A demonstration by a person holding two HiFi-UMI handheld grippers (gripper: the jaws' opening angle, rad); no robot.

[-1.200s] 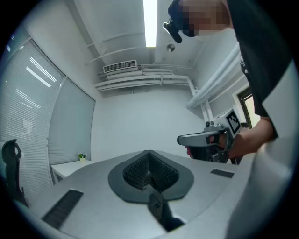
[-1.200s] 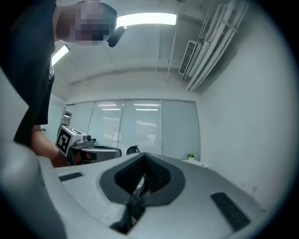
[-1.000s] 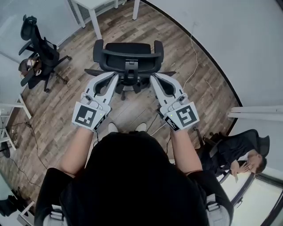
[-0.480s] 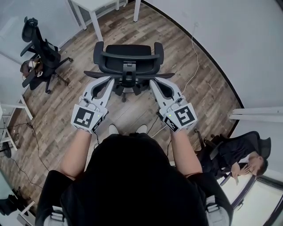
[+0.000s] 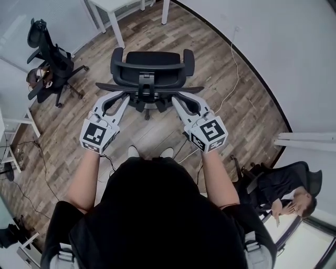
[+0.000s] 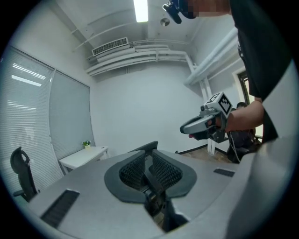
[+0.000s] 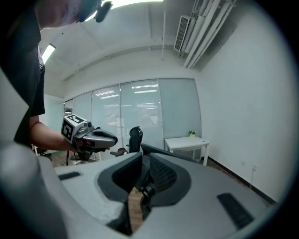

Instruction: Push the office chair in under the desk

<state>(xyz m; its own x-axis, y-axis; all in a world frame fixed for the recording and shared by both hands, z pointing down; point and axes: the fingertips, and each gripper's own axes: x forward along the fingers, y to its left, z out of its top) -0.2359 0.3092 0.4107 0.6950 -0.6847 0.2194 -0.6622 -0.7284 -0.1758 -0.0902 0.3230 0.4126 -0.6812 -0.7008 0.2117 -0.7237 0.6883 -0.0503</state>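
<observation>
**Chair short of the desk, both grips letting go**

The office chair [image 5: 149,65] stands on the wood floor right in front of the person. Its back faces them and its seat faces the white desk [image 5: 113,5], still well apart from it and not under.

The left gripper [image 5: 125,95] and right gripper [image 5: 176,99] sit at the backrest top rim [image 5: 163,89]. Both sets of jaws are narrow and opening, with the rim running between the pads in each gripper view.

Risks, as I read it:
- With the pads off the rim there's no steering. A push from one side would likely swivel the chair or roll it off line on its casters.
- The armrests [image 5: 116,57] look wide against the gap between the desk legs [image 5: 113,31]. An angled approach could clip a leg.
- A white cable [image 5: 231,68] runs over the floor to the right, so a caster drifting that way could snag.

Around:
- A second office chair [image 5: 47,58] is to the left, well apart.
- A seated person [image 5: 283,189] is at the lower right, clear of the path.

Nothing lies between chair and desk.
</observation>
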